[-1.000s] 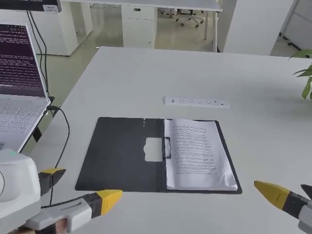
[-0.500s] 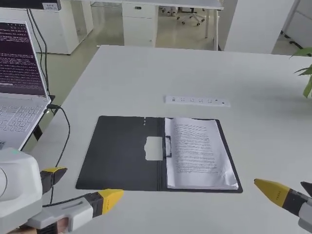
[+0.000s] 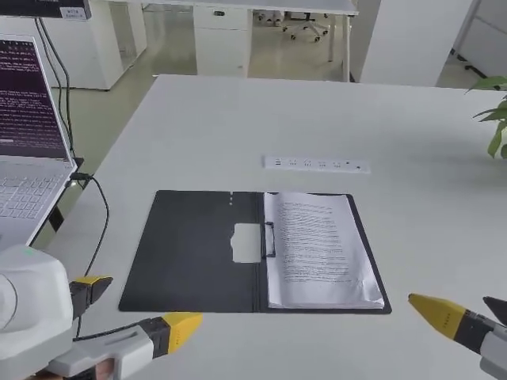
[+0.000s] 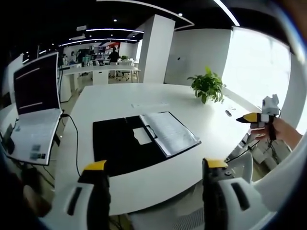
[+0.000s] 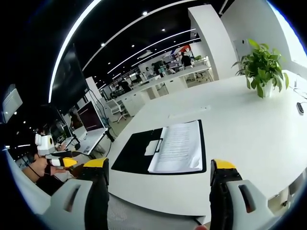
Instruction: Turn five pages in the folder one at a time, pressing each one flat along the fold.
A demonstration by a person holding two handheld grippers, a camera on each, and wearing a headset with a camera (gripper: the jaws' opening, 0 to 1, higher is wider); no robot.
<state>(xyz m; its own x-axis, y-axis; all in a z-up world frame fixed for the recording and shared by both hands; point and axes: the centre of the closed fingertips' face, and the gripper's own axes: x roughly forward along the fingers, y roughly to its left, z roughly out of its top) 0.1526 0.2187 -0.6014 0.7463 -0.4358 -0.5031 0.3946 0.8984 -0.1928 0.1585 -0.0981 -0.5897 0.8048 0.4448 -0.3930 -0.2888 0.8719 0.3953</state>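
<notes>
Little has moved in the last second: the small slide of the whole head view is the headset's own, the folder [image 3: 190, 257] lies as it lay, and both grippers hang where they hung, off the near edge of the white table [image 3: 238, 119]; the left gripper [image 4: 154, 165] has its two yellow-tipped jaws spread wide with nothing between them, and in its own view they frame the folder from the near side without touching it; the right gripper [image 5: 159, 164] likewise has its jaws wide apart and empty, well short of the folder, and in the head view it shows low at the right with one yellow tip pointing inward; the folder lies open and flat near the front of the table, its black left cover bare save for a pale rectangle [image 3: 247, 241] beside the spine; the stack of printed pages [image 3: 317, 249] rests on the right half, held at its left edge by a clip [image 3: 272, 237] along the fold, the lower right corner of the stack slightly fanned; just beyond the folder a white power strip [image 3: 317, 165] lies across the table, apart from it; at the left an open laptop [image 3: 24, 142] with a lit purple screen stands on its own surface, a dark cable [image 3: 101, 218] looping down beside it; a green plant [image 4: 207, 86] stands at the far right of the table.
</notes>
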